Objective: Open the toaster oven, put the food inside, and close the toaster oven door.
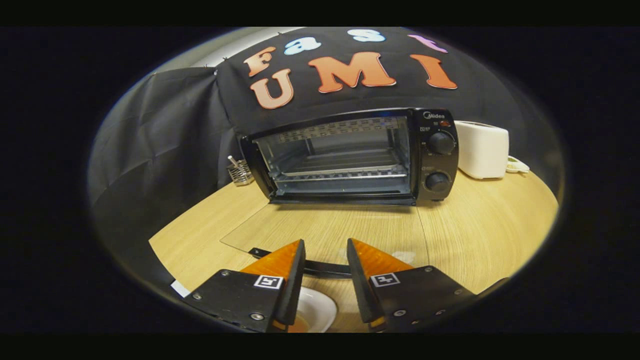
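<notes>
Gripper view: toaster oven (350,155) sits at the back of the desk (480,235), well beyond the fingers. Its door (325,227) is already down, glass lying flat on the desk toward the tool, door handle (320,268) just ahead of the fingertips. Cavity is bare apart from one wire rack (340,172); no food in there. Tool (326,247) hovers with a moderate gap between the fingers, nothing clamped. Below and between the fingers, nearer than the door handle: one white plate (316,310) with something brownish on it at the near edge, likely the food, too cropped to identify. My read: step one done, loading the food and closing the door both left; next move is probably a drop onto the plate to grab the food. Counts: one oven, two knobs (440,142) on its right panel, one rack, one plate, one white toaster (482,149) to the right of the oven, one wire basket (240,171) to its left.
</notes>
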Tool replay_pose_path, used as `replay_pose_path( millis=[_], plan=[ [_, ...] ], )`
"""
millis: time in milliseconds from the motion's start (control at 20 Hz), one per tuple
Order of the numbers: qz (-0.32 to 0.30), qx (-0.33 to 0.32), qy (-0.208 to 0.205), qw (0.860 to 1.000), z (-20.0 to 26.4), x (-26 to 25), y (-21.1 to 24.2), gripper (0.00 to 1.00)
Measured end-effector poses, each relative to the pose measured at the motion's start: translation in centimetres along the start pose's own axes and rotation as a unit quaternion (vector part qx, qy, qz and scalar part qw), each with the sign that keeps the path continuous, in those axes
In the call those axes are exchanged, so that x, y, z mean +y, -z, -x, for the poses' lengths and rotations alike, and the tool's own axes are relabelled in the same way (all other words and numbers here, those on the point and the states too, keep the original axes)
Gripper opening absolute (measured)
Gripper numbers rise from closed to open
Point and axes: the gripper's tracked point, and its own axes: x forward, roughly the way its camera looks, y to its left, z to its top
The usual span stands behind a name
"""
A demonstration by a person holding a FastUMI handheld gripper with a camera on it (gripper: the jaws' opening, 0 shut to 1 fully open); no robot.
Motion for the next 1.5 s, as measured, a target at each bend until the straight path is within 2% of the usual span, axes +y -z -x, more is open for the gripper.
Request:
replay_pose_path(
  millis=[400,450,600,700,800,1050,1500],
  plan=[
    [0.001,-0.017,-0.001,1.0,1.2,-0.4,0.0,0.49],
    [0.001,-0.015,0.002,1.0,1.6,-0.4,0.2,0.52],
    [0.03,-0.025,0.008,0.999,3.7,0.0,-0.1,0.82],
    [0.033,-0.041,0.005,0.999,5.2,0.4,-0.5,0.9],
    [0.019,-0.04,-0.017,0.999,6.9,1.8,0.1,0.93],
    [0.016,-0.018,-0.047,0.999,9.7,4.6,2.8,0.96],
    [0.068,0.073,-0.039,0.994,9.6,5.5,9.0,0.96]
  ],
)
